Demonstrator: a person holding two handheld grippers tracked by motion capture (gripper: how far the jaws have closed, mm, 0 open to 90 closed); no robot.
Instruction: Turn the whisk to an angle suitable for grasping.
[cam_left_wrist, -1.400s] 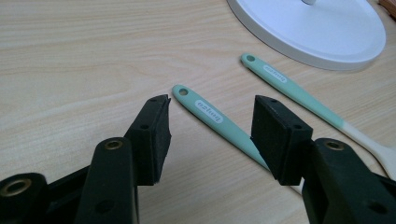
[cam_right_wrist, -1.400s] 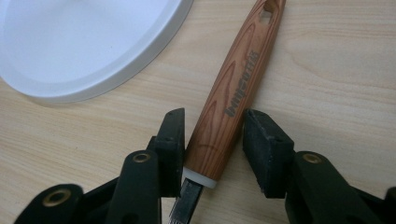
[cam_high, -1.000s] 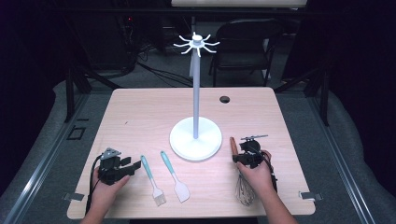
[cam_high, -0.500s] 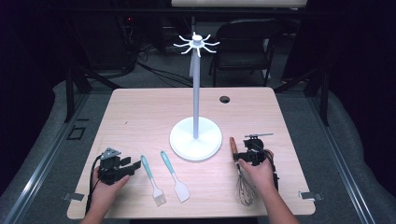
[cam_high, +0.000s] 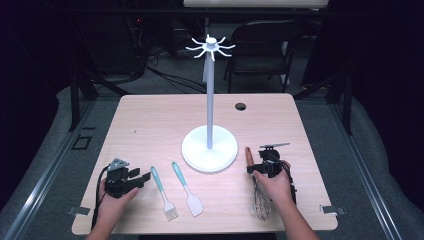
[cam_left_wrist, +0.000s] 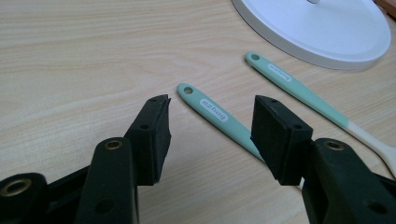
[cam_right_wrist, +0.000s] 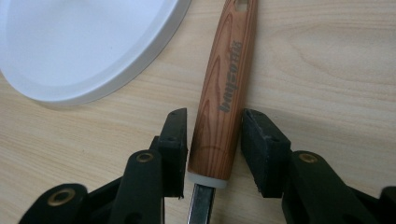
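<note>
Currently the right gripper (cam_right_wrist: 212, 135) sits low over the whisk (cam_high: 261, 197), its jaws straddling the wood-grain handle (cam_right_wrist: 227, 88) near the ferrule end. Jaws have just been opening; thin gaps show on both sides of the handle in the right gripper view, so pads look off it, though the left-side gap is tight and I can't fully rule out contact there. Whisk lies flat on the table (cam_high: 150, 120), handle tip pointing toward the back edge, wire end under the person's right hand (cam_high: 274, 186). Handle runs just beside the rim of the white stand base (cam_right_wrist: 84, 46), not touching it.

Left gripper (cam_left_wrist: 210, 135) rests at the front-left of the table, jaws wide, nothing between the pads. Teal-handled brush (cam_left_wrist: 212, 112) lies ahead of it, its hanging-hole end between the jaw tips in the left gripper view. Teal-handled spatula (cam_left_wrist: 299, 91) lies next to the brush, roughly parallel, closer to the base.
</note>
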